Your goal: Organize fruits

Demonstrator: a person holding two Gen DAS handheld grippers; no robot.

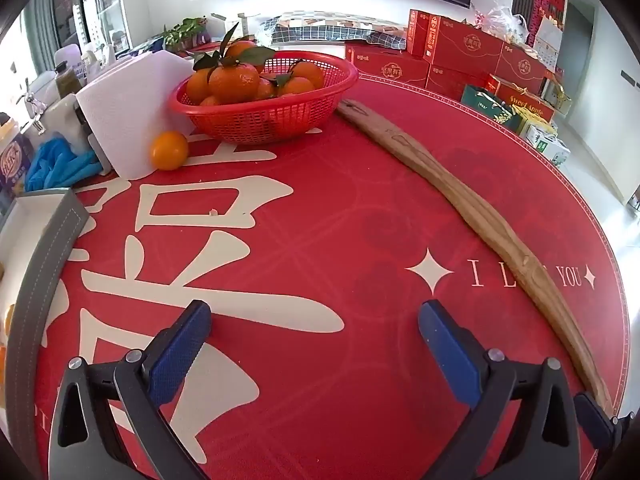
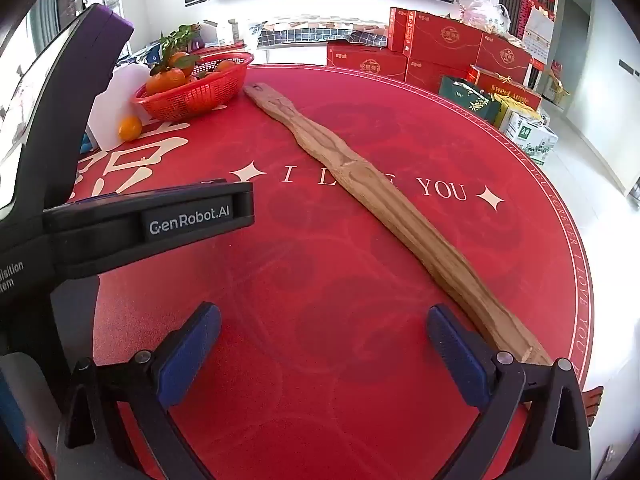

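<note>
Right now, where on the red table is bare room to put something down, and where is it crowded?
Free: the wide stretch between the red basket and the wooden stick, running toward the camera, and the strip beyond the stick. Crowded: the left edge, with the loose orange, paper towel roll, blue gloves and grey box.

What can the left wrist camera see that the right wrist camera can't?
Only the left wrist view shows the blue gloves and the grey box at the table's edge. Only the right wrist view shows the left gripper's black body. Both show the red basket of oranges, the loose orange beside it, the long wooden stick and the red table mat.
</note>
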